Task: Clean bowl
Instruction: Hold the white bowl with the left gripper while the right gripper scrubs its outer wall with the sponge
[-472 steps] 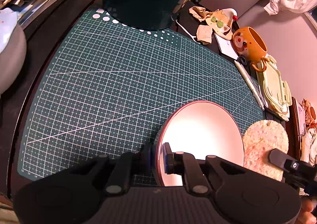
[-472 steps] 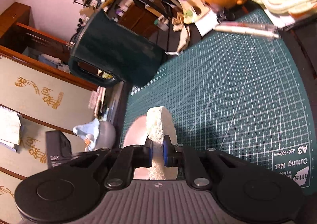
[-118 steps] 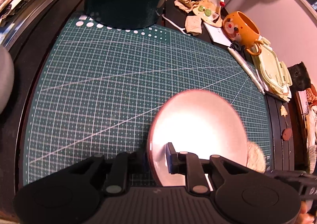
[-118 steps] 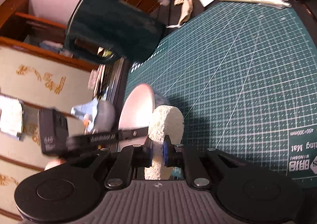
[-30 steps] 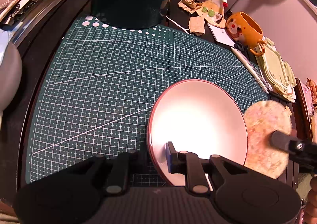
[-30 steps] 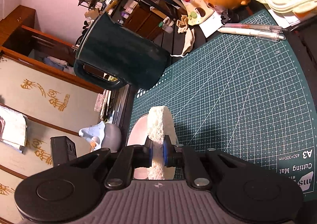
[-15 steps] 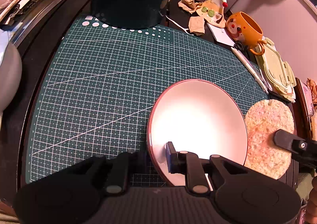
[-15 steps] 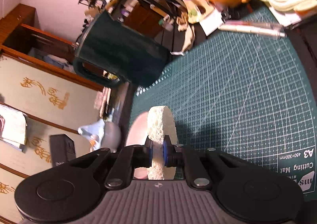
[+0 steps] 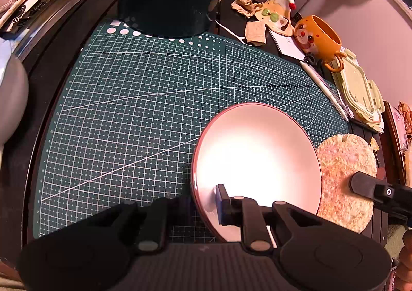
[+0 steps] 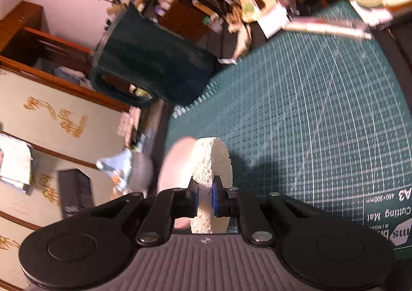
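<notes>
The left tool (image 9: 204,200) pinches the near rim of the bowl (image 9: 255,157), which stands on the green mat (image 9: 144,110). The right tool (image 10: 205,199) is pressed together on a round sponge (image 10: 211,162) just beside the bowl.

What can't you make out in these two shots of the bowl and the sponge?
- Left wrist view: the bowl's near rim is hidden behind the left gripper.
- Left wrist view: glare washes out the bowl's inside.
- Right wrist view: motion blur; the sponge covers most of the bowl.

"a3 450×300mm cutting mat" on mat (image 10: 322,121)
</notes>
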A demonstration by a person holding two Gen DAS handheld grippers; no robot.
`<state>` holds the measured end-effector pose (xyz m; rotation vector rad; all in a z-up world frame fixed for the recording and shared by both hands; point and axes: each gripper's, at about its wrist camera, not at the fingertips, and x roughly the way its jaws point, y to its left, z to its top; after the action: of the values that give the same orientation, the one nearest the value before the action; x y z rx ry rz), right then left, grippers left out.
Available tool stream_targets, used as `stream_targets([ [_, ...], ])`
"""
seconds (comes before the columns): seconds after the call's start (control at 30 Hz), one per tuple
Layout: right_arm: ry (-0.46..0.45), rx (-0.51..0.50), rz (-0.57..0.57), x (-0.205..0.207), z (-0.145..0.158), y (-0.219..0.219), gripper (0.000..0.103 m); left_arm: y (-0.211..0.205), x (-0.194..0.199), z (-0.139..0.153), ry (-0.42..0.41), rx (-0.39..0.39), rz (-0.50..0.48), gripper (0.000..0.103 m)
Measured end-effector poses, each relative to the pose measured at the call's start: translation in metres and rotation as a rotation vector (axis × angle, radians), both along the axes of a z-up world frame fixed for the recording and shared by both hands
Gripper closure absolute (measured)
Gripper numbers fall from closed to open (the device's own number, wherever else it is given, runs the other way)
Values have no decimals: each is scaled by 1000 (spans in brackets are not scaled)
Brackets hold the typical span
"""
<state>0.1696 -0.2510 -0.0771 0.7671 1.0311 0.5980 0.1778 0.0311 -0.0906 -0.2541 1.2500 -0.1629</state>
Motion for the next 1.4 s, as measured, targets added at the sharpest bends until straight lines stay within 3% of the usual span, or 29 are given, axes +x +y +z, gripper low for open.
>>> stream_targets([
  [0.3, 90, -52, 42, 2, -27, 16, 93, 1, 1, 0, 1, -4, -1, 86],
  [0.5, 1, 7, -11, -1, 0, -3, 93, 1, 0, -1, 1, -5, 0, 86],
  [0.77, 75, -70, 47, 3, -25, 17, 93, 3, 0, -1, 5, -15, 11, 87],
  [0.9, 70, -82, 56, 2, -26, 19, 93, 6, -1, 5, -10, -18, 42, 88],
  [0.97, 66, -76, 52, 2, -25, 17, 93, 5, -5, 12, -28, -6, 54, 83],
  [1.03, 64, -79, 52, 1, -25, 17, 93, 4, -11, 20, -39, -5, 72, 71],
  [1.2, 61, -82, 55, 1, -24, 18, 93, -1, -17, 15, 14, -43, 114, 70],
  [1.4, 59, -81, 54, 2, -24, 20, 93, -13, -23, 5, -5, 24, 73, 81],
])
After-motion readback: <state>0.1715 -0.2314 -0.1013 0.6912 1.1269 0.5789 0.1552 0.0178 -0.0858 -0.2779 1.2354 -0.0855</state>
